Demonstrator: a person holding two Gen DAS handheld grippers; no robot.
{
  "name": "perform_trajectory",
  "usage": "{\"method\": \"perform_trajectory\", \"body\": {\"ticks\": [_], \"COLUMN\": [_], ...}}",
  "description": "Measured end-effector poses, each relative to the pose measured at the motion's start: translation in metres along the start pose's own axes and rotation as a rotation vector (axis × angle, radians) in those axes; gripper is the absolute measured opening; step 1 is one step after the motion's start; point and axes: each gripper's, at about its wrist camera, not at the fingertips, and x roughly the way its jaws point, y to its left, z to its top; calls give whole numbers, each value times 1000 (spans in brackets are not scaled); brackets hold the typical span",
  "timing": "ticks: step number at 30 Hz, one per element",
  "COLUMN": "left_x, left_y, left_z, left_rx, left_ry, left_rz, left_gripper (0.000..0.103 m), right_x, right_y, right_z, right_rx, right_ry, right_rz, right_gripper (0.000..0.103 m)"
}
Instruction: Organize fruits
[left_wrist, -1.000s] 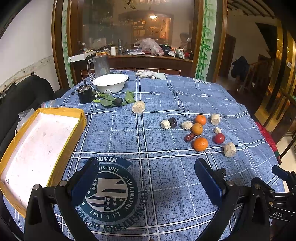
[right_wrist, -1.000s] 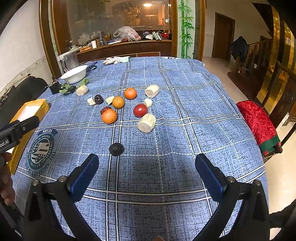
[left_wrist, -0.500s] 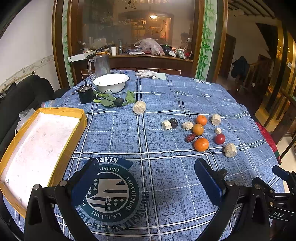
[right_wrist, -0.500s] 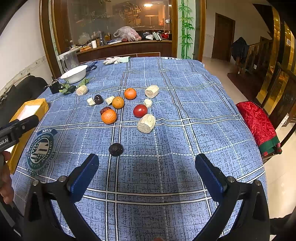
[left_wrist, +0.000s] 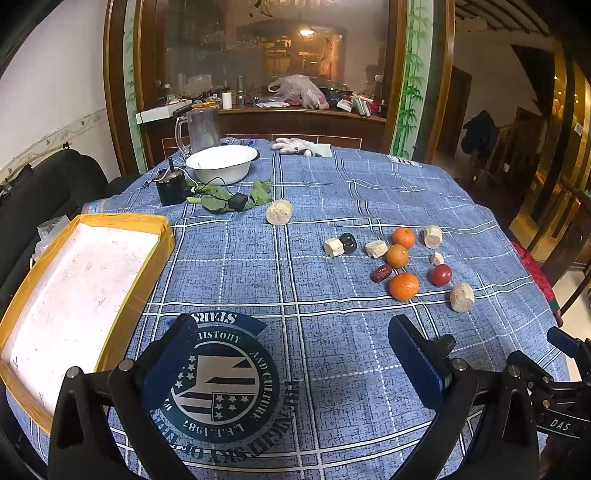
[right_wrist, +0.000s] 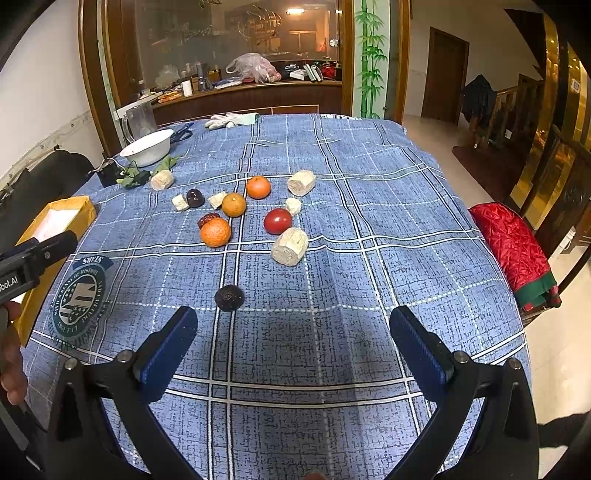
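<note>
- The fruits lie in a bunch on the blue checked tablecloth (right_wrist: 369, 229), out in front of both grippers.
- The big orange (right_wrist: 215, 232) sits at the near-left side of the bunch. A dark red date (right_wrist: 207, 220) touches it from behind.
- Two smaller oranges sit farther back, one in the middle (right_wrist: 233, 204) and one behind it (right_wrist: 258, 187).
- A red tomato (right_wrist: 277, 221) sits to the right of the big orange, with a gap between them.
- A dark plum (right_wrist: 195, 197) sits at the far-left of the bunch, between two little pale chunks.
- Pale round chunks are mixed in with the fruits. The biggest one (right_wrist: 290, 246) lies just in front of the tomato.
- One dark round fruit (right_wrist: 229, 297) lies alone, closer than the rest. It is just ahead of the right gripper (right_wrist: 293, 341), near its left finger (right_wrist: 166, 350), not between the fingers.
- The right gripper is spread wide and holds nothing.
- The left gripper (left_wrist: 291, 360) is also spread wide and holds nothing. It hangs over a round badge print (left_wrist: 218, 384) on the cloth.
- From the left gripper, the fruits are ahead and off to the right, well apart from it.
- A yellow tray (left_wrist: 110, 317) with a white inside sits on the left side of the table, far from the fruits.
- A white bowl (left_wrist: 221, 164) and some green leaves (left_wrist: 258, 190) are at the far-left end.
</note>
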Motion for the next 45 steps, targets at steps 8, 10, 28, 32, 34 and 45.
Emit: {"method": "perform_trajectory", "body": {"ticks": [8, 10, 28, 32, 34, 45], "left_x": [6, 8, 62, 77, 83, 137], "left_y": [1, 0, -19, -31, -43, -111], "left_z": [-2, -2, 1, 6, 8, 15], "left_rx": [4, 7, 58, 71, 93, 153], "left_ry": [15, 20, 111, 127, 130, 201], "left_rz": [-4, -5, -10, -33, -48, -106], "left_gripper": [103, 103, 101, 99, 95, 38], "right_x": [6, 9, 111, 121, 116, 90], "right_y": [-9, -10, -1, -3, -9, -48], "right_z": [-4, -4, 52, 50, 50, 43], "right_rx": [9, 10, -47, -36, -14, 83], "right_ry": [18, 23, 136, 140, 125, 59], "right_rz": [-18, -3, 35, 90, 114, 112], "right_gripper": [103, 103, 57, 39, 39, 39]}}
